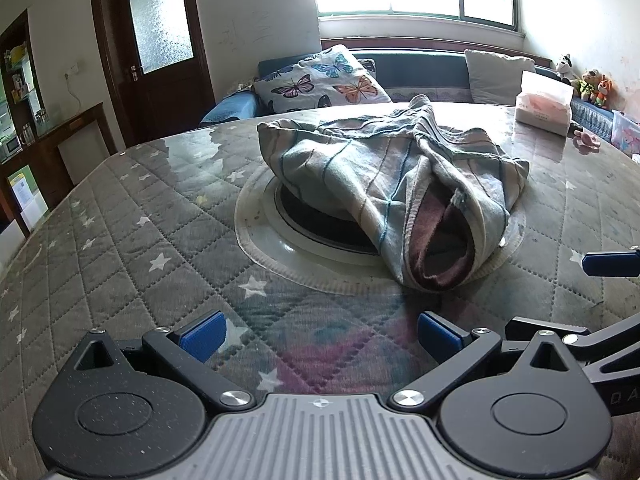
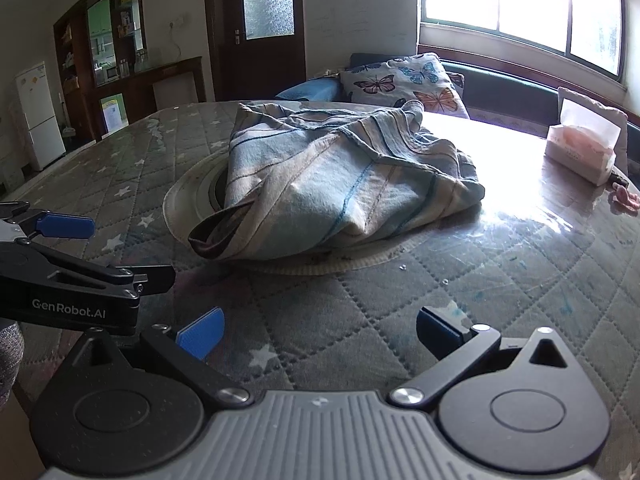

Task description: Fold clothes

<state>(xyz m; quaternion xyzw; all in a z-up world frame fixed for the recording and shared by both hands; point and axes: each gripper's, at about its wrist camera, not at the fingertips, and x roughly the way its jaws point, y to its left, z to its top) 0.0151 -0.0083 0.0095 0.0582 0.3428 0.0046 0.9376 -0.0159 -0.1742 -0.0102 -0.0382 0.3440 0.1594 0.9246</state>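
Observation:
A crumpled striped garment [image 1: 392, 172], pale blue and beige with a dark maroon lining at its opening, lies heaped over the round glass insert at the table's middle. The right wrist view shows the same garment [image 2: 340, 176] from the other side. My left gripper [image 1: 320, 336] is open, hovering over the quilted table short of the cloth, nothing between its blue pads. My right gripper [image 2: 320, 334] is open too, likewise short of the cloth and empty. The left gripper [image 2: 64, 224] shows at the right wrist view's left edge, and a blue pad of the right gripper [image 1: 610, 264] at the left view's right edge.
The table [image 1: 120, 240] has a grey quilted star-print cover under glass. A tissue box [image 1: 544, 110] stands at its far right, with a small pink item [image 1: 588, 140] beside it. Behind are a sofa with a butterfly cushion [image 1: 320, 80], a window, a door and cabinets.

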